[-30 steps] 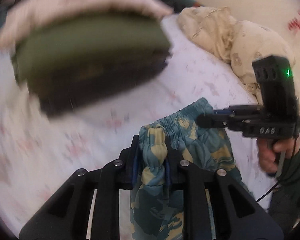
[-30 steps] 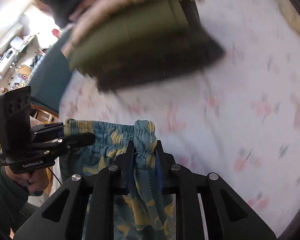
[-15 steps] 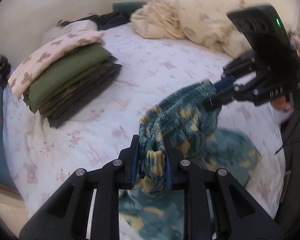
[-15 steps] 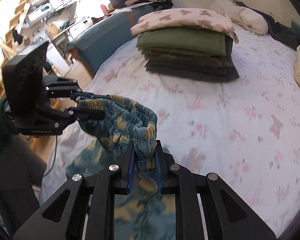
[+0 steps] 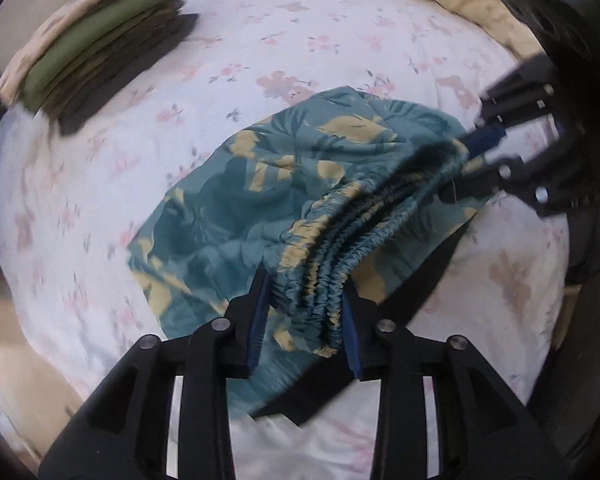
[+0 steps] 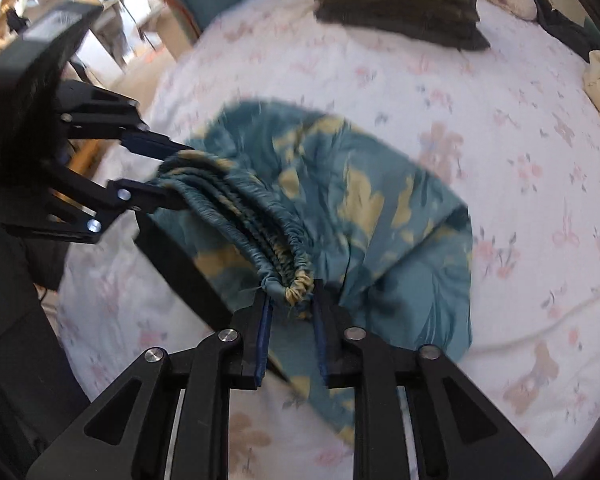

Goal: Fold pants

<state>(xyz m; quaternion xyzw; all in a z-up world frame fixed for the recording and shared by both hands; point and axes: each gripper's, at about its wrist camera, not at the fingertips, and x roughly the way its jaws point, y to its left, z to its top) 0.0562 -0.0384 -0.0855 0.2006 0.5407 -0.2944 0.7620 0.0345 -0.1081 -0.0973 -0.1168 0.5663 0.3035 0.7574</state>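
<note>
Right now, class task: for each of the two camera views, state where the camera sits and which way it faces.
Left wrist: on the left gripper, facing forward-down over the bed; own jaws clamp the pants waistband, right gripper opposite.
Right wrist: on the right gripper, facing forward-down; own jaws grip the waistband's other end, left gripper at left.
Shared: pants, bed, stack of folded clothes.

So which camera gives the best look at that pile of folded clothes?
The left wrist view: the folded stack shows nearly whole, its layers visible. In the right wrist view the stack is cut by the top edge and blurred.
</note>
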